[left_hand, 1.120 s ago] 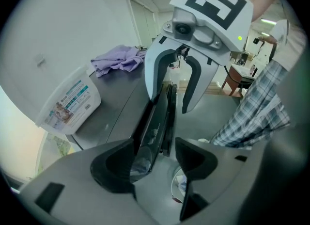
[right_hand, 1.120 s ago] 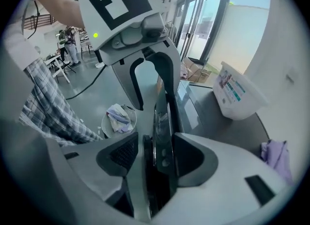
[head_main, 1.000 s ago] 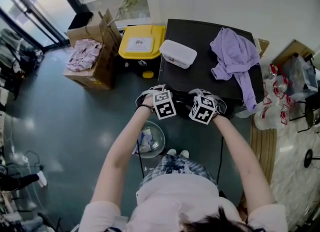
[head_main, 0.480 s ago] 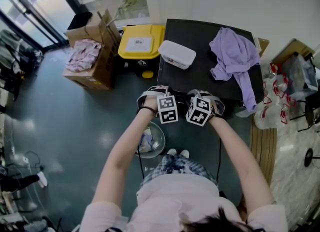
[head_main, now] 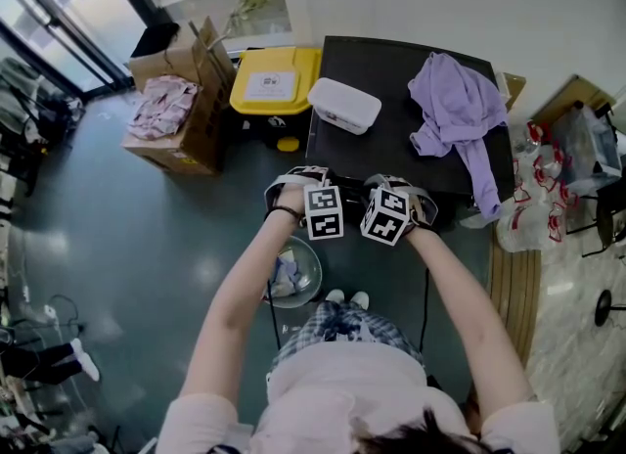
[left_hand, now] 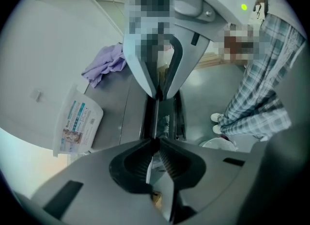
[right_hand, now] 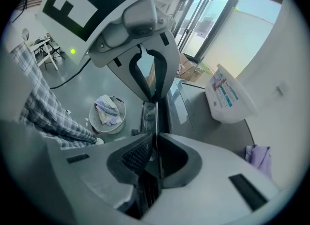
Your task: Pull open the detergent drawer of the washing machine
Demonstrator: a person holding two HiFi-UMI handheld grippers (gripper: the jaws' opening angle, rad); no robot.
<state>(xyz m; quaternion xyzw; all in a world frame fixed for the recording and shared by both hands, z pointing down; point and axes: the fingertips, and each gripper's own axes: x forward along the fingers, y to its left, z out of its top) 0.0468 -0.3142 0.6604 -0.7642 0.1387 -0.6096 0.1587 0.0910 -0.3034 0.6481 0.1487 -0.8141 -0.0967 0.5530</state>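
Note:
The dark washing machine (head_main: 391, 149) stands in front of me, and both grippers meet at its front top edge. In the left gripper view my left gripper (left_hand: 155, 145) has a thin dark panel edge, the detergent drawer front (left_hand: 154, 118), between its ribbed pads. Its jaws are still closing, and the pads touch the edge. The right gripper (left_hand: 159, 93) faces it and pinches the same edge further along. In the right gripper view the right gripper (right_hand: 156, 144) is shut on that edge (right_hand: 156, 118), opposite the left gripper (right_hand: 155, 98). From the head both show as marker cubes, left (head_main: 324, 212) and right (head_main: 384, 216).
A white lidded box (head_main: 344, 106) and a purple garment (head_main: 460, 110) lie on the machine's top. A round basket of laundry (head_main: 293, 274) stands on the floor by my feet. A yellow-lidded bin (head_main: 277, 80) and a cardboard box (head_main: 181, 110) stand to the left. Bags crowd the right side (head_main: 533, 207).
The two marker cubes have drawn a little closer together, and the left cube has rolled slightly. The hands stay at the machine's front edge.

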